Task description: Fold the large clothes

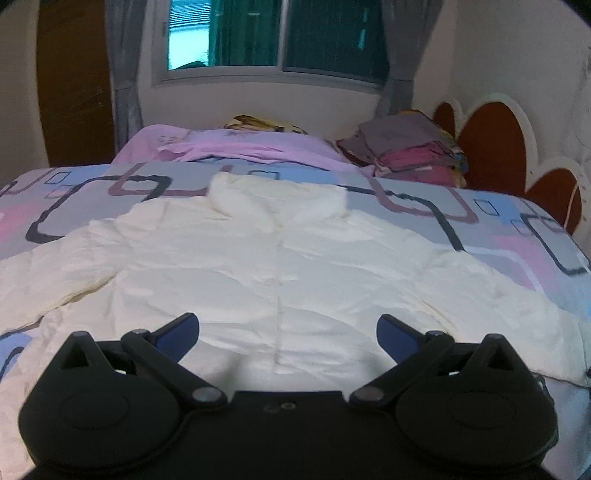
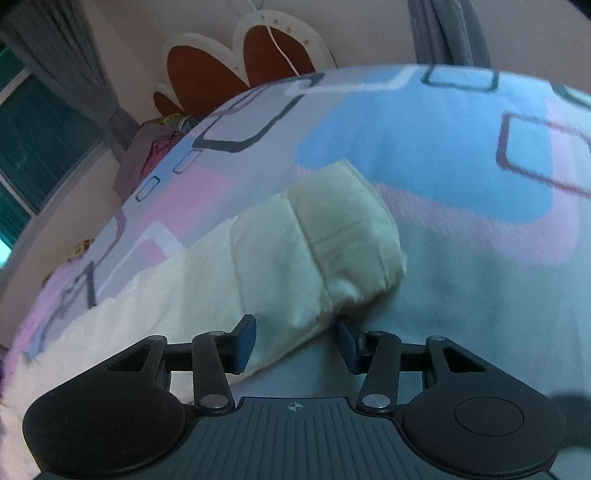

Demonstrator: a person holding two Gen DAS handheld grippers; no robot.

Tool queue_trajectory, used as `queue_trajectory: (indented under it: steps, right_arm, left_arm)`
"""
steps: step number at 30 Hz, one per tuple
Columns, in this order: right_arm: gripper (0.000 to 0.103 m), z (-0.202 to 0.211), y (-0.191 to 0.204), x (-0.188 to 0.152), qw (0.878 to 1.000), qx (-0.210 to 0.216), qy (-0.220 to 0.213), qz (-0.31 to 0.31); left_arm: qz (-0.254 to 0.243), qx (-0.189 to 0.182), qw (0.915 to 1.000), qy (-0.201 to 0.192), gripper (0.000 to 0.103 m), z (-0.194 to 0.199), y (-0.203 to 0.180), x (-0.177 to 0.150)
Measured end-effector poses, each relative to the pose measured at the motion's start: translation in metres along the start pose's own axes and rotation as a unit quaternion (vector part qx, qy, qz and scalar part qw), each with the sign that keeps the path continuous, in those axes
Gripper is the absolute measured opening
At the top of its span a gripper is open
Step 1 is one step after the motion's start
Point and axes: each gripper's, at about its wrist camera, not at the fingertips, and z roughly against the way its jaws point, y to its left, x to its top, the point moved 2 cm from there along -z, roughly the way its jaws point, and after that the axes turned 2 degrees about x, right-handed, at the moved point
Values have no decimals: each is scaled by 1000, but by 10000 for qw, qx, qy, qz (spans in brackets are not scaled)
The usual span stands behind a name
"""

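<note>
A cream button-front shirt (image 1: 280, 258) lies spread flat on the patterned bedspread (image 1: 517, 229), collar at the far side, sleeves out to both sides. My left gripper (image 1: 288, 328) is open and empty, hovering over the shirt's lower hem near the button line. In the right wrist view the shirt's sleeve cuff (image 2: 332, 240) lies on the bedspread (image 2: 443, 147). My right gripper (image 2: 295, 343) is open, its fingers either side of the cuff's near edge, not closed on it.
A pink sheet (image 1: 236, 147) and a pile of folded clothes (image 1: 410, 147) lie at the far side of the bed. A red and white headboard (image 1: 495, 140) stands at the right, and a window with grey curtains (image 1: 273, 33) is behind.
</note>
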Motion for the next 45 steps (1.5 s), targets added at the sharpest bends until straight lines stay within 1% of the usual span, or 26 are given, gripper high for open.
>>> queue_trajectory:
  steps: [2, 4, 6, 7, 8, 9, 10, 12, 15, 17, 19, 22, 25, 27, 28, 31, 34, 36, 38, 39, 40, 41, 42, 43, 45]
  right_arm:
    - [48, 2, -4, -3, 10000, -17, -78, -17]
    - [48, -5, -8, 4, 9993, -51, -267, -241]
    - [48, -8, -10, 10, 9980, -136, -357, -497]
    - [48, -12, -6, 13, 9977, -214, -380, -513]
    - [45, -15, -2, 15, 9978, -290, -388, -455]
    - [25, -17, 3, 17, 9982, -324, -367, -352]
    - [12, -22, 9, 17, 9986, -306, -344, -259]
    - [5, -23, 21, 17, 9986, -378, -374, 35]
    - [4, -9, 57, 13, 9945, -302, -639, 770]
    - [4, 6, 94, 2, 9862, -104, -833, 1425]
    - [4, 20, 139, -17, 9718, 263, -992, 2121]
    - [4, 30, 204, -53, 9500, 826, -963, 2853]
    - [4, 37, 262, -103, 9248, 1402, -737, 3460]
    - [4, 37, 294, -138, 9081, 1734, -519, 3776]
    - [4, 36, 310, -158, 8978, 1886, -375, 3963]
    - [4, 26, 346, -212, 8717, 2172, 9, 4392]
    - [4, 10, 370, -264, 8520, 2287, 401, 4692]
    - [4, 5, 379, -298, 8366, 2304, 588, 4934]
    - [5, -7, 381, -321, 8210, 2326, 811, 5150]
    - [18, -9, 383, -334, 8099, 2220, 820, 5367]
    - [51, -11, 384, -336, 8026, 2069, 679, 5553]
    - [70, -5, 383, -337, 7966, 2024, 410, 5681]
    - [88, 5, 378, -333, 7949, 2198, 183, 5652]
    - [88, 11, 373, -324, 7958, 2332, 197, 5585]
    - [88, 15, 361, -308, 8052, 2219, 254, 5494]
  left_arm:
    - [78, 21, 10000, -29, 103, -1, 12, 1]
    - [118, 2, 9999, -9, 103, -6, 23, 2]
    - [139, -8, 9999, 49, 103, -10, 33, 4]
    - [156, -56, 9998, 86, 103, -11, 39, 6]
    - [180, -43, 9998, 78, 103, -12, 45, 7]
    - [173, -31, 9998, 59, 103, -12, 50, 9]
    - [147, -55, 9999, 66, 103, -12, 55, 10]
    - [122, -104, 9998, 73, 102, -11, 64, 11]
    - [10, -224, 9997, 82, 101, -6, 78, 12]
    - [-25, -180, 9998, 5, 101, -3, 87, 16]
    - [30, -179, 9998, -49, 101, -3, 96, 18]
    - [209, -214, 9995, -114, 101, -2, 111, 22]
    - [333, -213, 9989, -257, 101, -1, 124, 26]
    - [355, -258, 9987, -254, 101, -2, 131, 28]
    - [377, -293, 9986, -239, 100, -2, 136, 29]
    - [419, -346, 9983, -216, 100, -3, 151, 29]
    - [515, -417, 9976, -194, 100, -3, 168, 24]
    - [590, -440, 9972, -105, 100, -6, 177, 20]
    - [629, -557, 9965, -32, 100, -9, 181, 17]
    - [648, -617, 9960, 20, 100, -12, 182, 15]
    - [665, -693, 9954, 61, 100, -15, 183, 15]
    - [687, -808, 9943, 108, 101, -18, 181, 14]
    - [714, -924, 9931, 148, 101, -23, 179, 15]
    - [727, -1034, 9918, 190, 101, -28, 176, 15]
    - [724, -1249, 9890, 310, 100, -42, 163, 15]
